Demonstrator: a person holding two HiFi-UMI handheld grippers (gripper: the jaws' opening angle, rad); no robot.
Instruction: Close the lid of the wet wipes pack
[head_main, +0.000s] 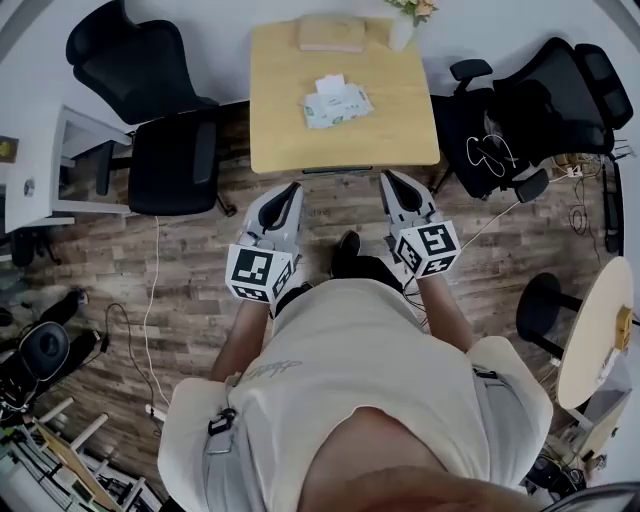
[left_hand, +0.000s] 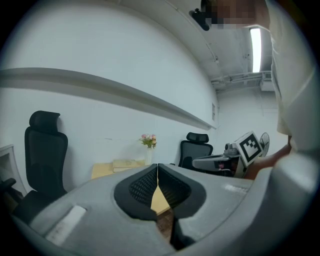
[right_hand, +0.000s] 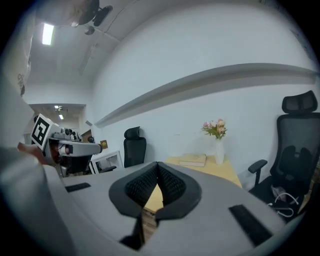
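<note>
Wipes pack (head_main: 337, 103), one, on table (head_main: 290, 135); left hand-held gripper (head_main: 292, 188), right hand-held gripper (head_main: 389, 178), both clenched empty

The place is an office. Black high-backed swivel chairs (head_main: 135, 55) with headrests and armrests stand around a light wooden desk (head_main: 290, 135) on a wood-plank floor (head_main: 200, 265). White cables (head_main: 150, 300) trail across the planks. The walls are plain white, a tube light (left_hand: 255, 42) hangs from the ceiling, and a vase of flowers (right_hand: 218, 142) stands on the desk.
</note>
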